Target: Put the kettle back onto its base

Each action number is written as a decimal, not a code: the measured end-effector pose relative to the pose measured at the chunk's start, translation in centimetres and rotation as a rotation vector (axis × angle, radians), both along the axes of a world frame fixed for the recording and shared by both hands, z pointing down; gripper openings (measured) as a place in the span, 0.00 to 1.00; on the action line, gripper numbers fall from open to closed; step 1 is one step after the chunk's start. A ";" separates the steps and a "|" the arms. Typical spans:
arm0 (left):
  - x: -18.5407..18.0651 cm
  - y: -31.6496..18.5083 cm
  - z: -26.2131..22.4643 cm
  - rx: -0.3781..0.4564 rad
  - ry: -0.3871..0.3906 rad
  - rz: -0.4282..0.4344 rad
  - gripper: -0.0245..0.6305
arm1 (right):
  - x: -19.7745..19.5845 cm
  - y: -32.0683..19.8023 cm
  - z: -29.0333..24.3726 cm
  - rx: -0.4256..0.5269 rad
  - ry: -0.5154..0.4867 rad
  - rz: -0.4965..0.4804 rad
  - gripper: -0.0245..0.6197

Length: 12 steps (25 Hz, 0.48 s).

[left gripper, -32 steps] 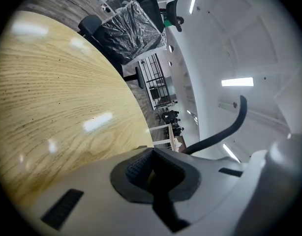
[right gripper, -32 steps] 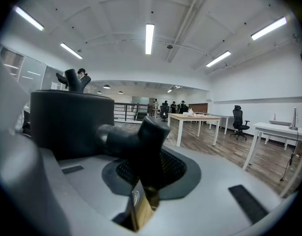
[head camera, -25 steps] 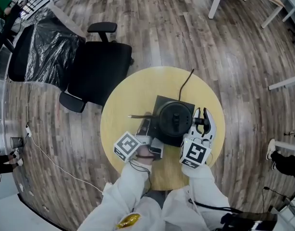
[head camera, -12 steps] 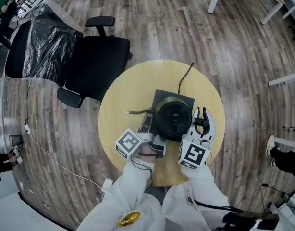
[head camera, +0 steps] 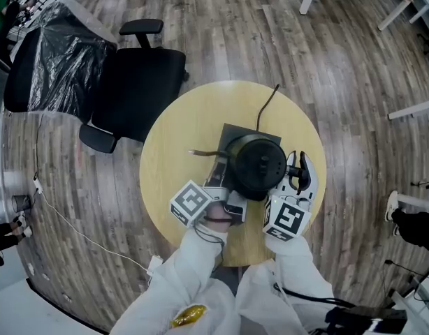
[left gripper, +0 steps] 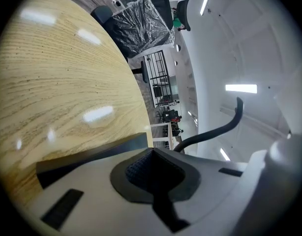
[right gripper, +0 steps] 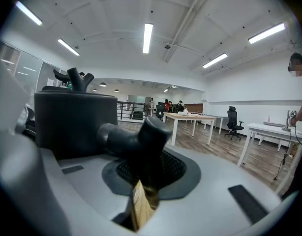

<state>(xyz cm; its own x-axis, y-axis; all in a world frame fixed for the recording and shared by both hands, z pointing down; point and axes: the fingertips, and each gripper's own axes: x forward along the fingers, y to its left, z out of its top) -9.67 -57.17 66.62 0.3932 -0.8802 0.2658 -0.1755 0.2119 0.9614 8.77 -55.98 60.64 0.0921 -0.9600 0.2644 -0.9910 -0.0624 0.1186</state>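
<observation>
wood-plank floor surrounds the round yellow table (head camera: 172, 138) under your tools. your right gripper (head camera: 295, 173) is clamped on the black handle (right gripper: 136, 141) of the kettle (head camera: 256, 165). the kettle's body stands just left of those jaws, over the dark square base (head camera: 232, 135); whether it rests on the base cannot be told. your left gripper (head camera: 219, 176) has its jaws pressed together on nothing, and sits low at the base's edge with the kettle just to its right. beyond the base, the cord (head camera: 267, 114) runs away from you.

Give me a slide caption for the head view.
Right tongs clamp the handle of a round black kettle at its dark square base on a round yellow wooden table.
</observation>
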 end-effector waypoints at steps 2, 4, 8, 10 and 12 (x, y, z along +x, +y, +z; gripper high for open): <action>0.3 0.1 -0.1 0.004 -0.004 0.002 0.03 | 0.3 0.0 0.4 -0.008 -0.015 -0.004 0.14; 0.3 0.2 0.0 0.008 -0.008 0.006 0.03 | 0.3 0.1 0.4 -0.003 -0.012 -0.015 0.14; -0.5 0.3 0.0 0.006 -0.025 -0.009 0.03 | -0.8 -0.1 0.0 0.014 0.009 -0.049 0.14; -1.3 0.4 0.3 -0.009 -0.023 -0.032 0.03 | -1.7 -0.3 -0.1 0.015 0.024 -0.074 0.14; -1.8 0.6 0.8 -0.027 0.013 -0.060 0.03 | -2.7 -0.5 0.0 0.006 0.041 -0.093 0.14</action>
<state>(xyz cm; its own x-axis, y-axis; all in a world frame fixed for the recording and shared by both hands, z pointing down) -11.49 -56.57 67.37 0.3431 -0.8950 0.2852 -0.1496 0.2477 0.9572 6.07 -56.43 60.63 0.0137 -0.9665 0.2563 -0.9868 0.0283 0.1595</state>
